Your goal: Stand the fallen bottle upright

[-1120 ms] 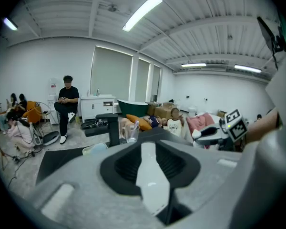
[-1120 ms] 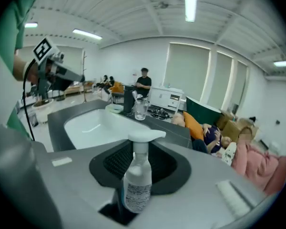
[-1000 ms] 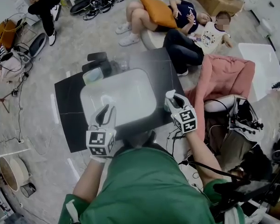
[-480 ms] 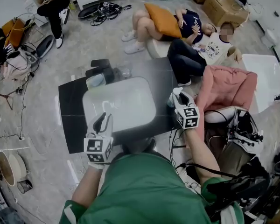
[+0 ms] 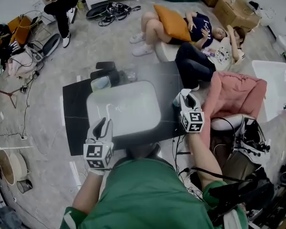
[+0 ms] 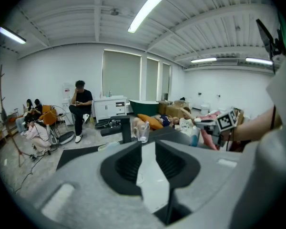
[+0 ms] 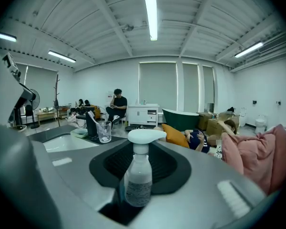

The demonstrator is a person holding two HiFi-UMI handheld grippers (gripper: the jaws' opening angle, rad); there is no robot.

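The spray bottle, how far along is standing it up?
Done: the spray bottle looks upright, pump head on top. In hand: the right gripper is shut on it at the right edge of the black counter. Left: setting it down and letting go; whether its base touches the counter isn't visible. The left gripper is open and empty.

Head view: from above, steeply down onto the basin (image 5: 128, 109). Gripper views: low, near level, roomward — right one tight on the bottle (image 7: 138, 175) — sharing the glass (image 6: 142, 131).
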